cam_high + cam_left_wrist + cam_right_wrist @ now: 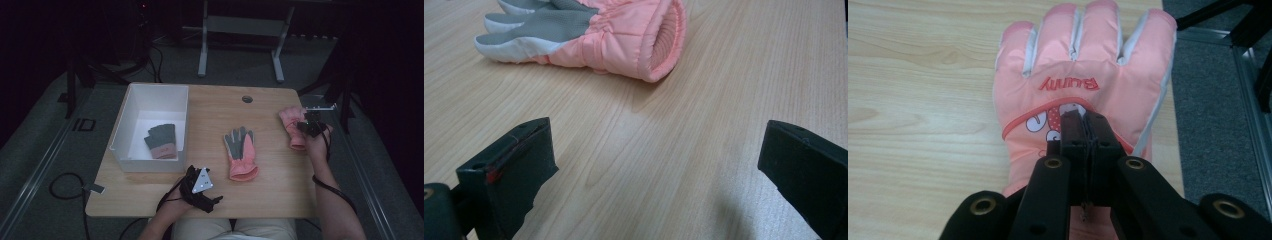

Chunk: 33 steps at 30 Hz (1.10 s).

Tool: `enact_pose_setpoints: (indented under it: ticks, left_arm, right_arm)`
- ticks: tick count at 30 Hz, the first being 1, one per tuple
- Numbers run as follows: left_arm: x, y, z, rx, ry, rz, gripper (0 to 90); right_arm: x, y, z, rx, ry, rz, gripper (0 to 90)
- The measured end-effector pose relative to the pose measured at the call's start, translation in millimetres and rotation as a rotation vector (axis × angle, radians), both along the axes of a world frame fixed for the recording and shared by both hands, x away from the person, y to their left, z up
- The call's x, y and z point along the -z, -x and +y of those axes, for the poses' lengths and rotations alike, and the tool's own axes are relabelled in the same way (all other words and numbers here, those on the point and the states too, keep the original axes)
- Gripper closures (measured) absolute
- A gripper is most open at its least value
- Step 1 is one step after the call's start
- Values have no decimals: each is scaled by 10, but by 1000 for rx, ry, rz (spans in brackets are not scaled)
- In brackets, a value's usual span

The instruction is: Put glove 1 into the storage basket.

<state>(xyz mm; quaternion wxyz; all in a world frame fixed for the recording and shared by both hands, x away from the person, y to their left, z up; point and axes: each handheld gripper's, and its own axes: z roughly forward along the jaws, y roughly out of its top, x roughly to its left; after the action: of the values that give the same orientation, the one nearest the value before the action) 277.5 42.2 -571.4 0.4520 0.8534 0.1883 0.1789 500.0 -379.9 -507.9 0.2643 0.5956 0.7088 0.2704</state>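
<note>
A pink glove (292, 122) printed "Bunny" (1083, 65) lies back-up near the table's right edge. My right gripper (311, 125) is shut, its tips (1084, 117) pressed into the glove's back just below the print, pinching the fabric. A second glove (241, 152), grey-palmed with a pink cuff (614, 35), lies palm-up at the table's middle. My left gripper (214, 198) rests near the front edge, a short way from that cuff. It is open (659, 155) with only bare wood between its jaws.
A white box (131, 100) stands on the table's left half with a grey glove (161, 140) inside. A round cable hole (247, 99) sits at the back. The table's right edge runs just beside the pink glove; grey floor lies beyond.
</note>
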Motion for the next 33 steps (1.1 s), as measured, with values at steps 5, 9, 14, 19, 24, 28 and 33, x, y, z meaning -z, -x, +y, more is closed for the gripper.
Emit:
enact_pose_setpoints:
  ticks: [5, 9, 14, 19, 24, 28, 33]
  left_arm:
    - [0, -4, -5, 3, -5, 0, 14]
    - [5, -3, -12, 5, -8, 2, 14]
    - [5, 1, -19, 10, -2, 3, 14]
    - [9, 0, -23, 7, -5, 5, 15]
    - [5, -5, -11, 1, -7, -8, 15]
    - [3, -10, -3, 0, 1, -3, 15]
    - [8, -2, -15, 5, -10, 0, 15]
  right_arm:
    - [-165, 200, 21, 11, -23, -21, 888]
    - [-347, 439, 108, 8, -17, -49, 888]
    - [-511, 763, 217, 4, -49, -71, 888]
    - [-546, 1023, 308, -8, -58, -70, 888]
    - [-542, 1217, 376, -15, -44, -73, 890]
    - [-460, 1319, 388, 1, -67, -65, 890]
    - [-302, 1374, 422, 19, -67, -42, 890]
